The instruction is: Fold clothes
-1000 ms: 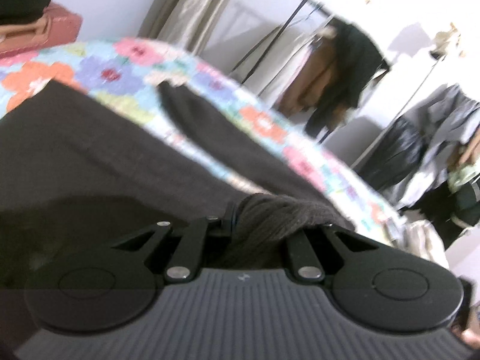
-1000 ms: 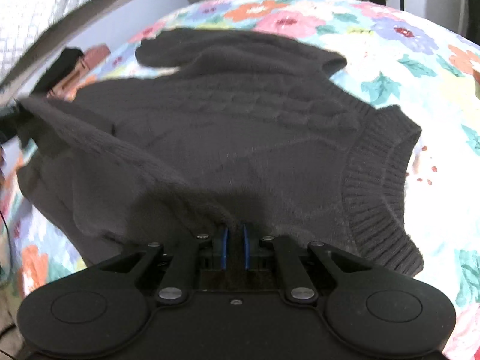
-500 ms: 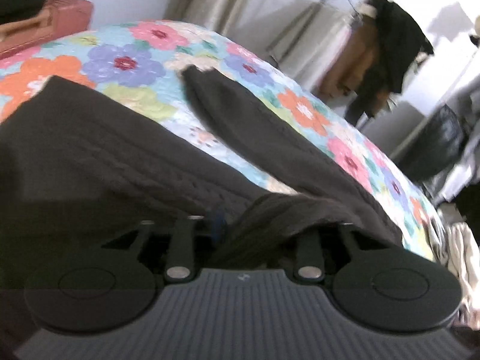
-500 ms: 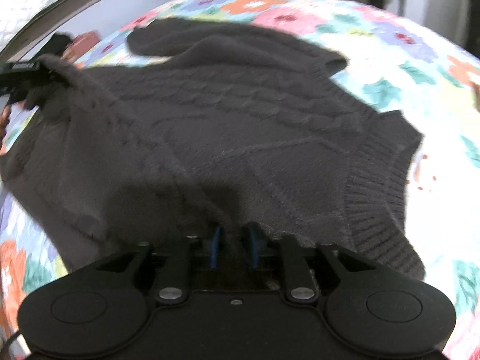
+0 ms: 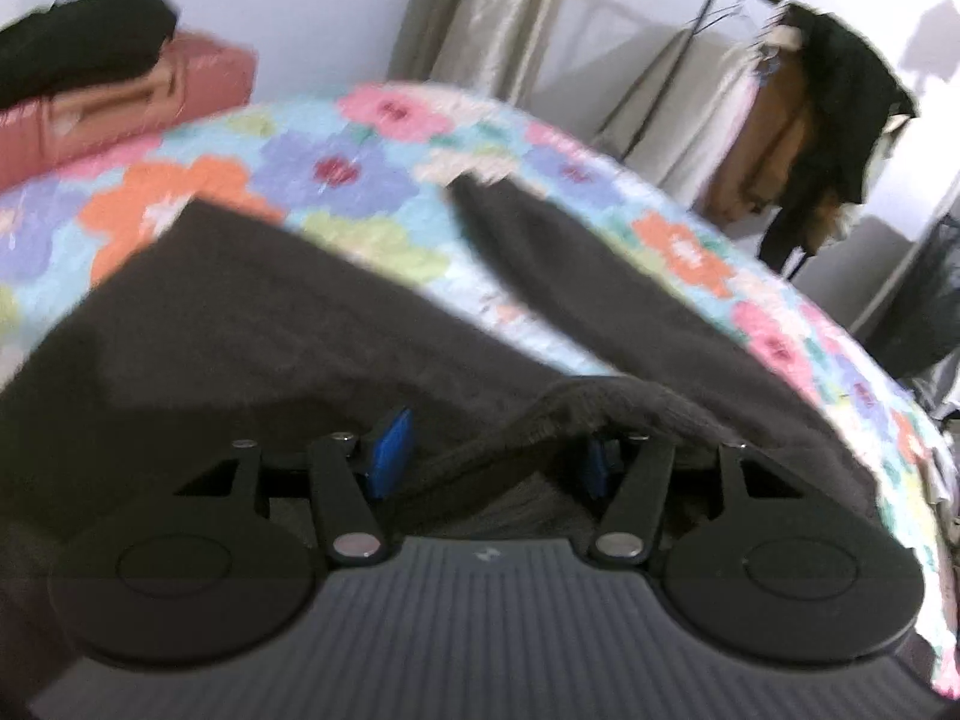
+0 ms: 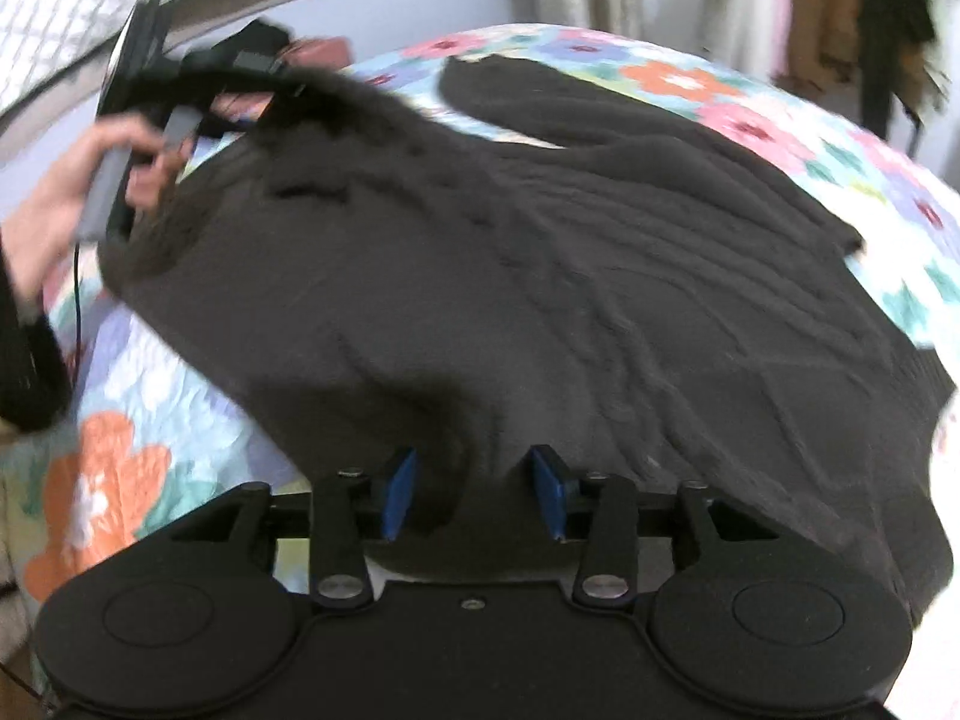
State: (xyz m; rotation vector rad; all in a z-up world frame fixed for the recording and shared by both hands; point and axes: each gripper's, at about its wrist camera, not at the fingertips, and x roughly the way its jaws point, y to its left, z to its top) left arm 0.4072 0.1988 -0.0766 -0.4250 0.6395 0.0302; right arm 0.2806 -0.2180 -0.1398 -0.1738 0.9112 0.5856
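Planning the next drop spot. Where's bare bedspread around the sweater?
Free: floral bedspread beyond the sweater, toward the pink cushion; a strip between the body and the outstretched sleeve; the near-left corner by the right tongs. Crowded: the middle, all sweater.

Floral bedspread (image 5: 372, 180); clothes rack (image 5: 798, 90); red cushion (image 5: 198, 90)

Your flowered bedspread (image 6: 750, 120) lies bare beyond the dark sweater (image 6: 540, 276) and to its right, giving you open passage there. On the near left, bare cover shows below your left hand (image 6: 66, 180). At the bed's far end, stacked clothes (image 5: 90, 90) block the way; a loaded clothes rack (image 5: 804, 120) stands off the right side.
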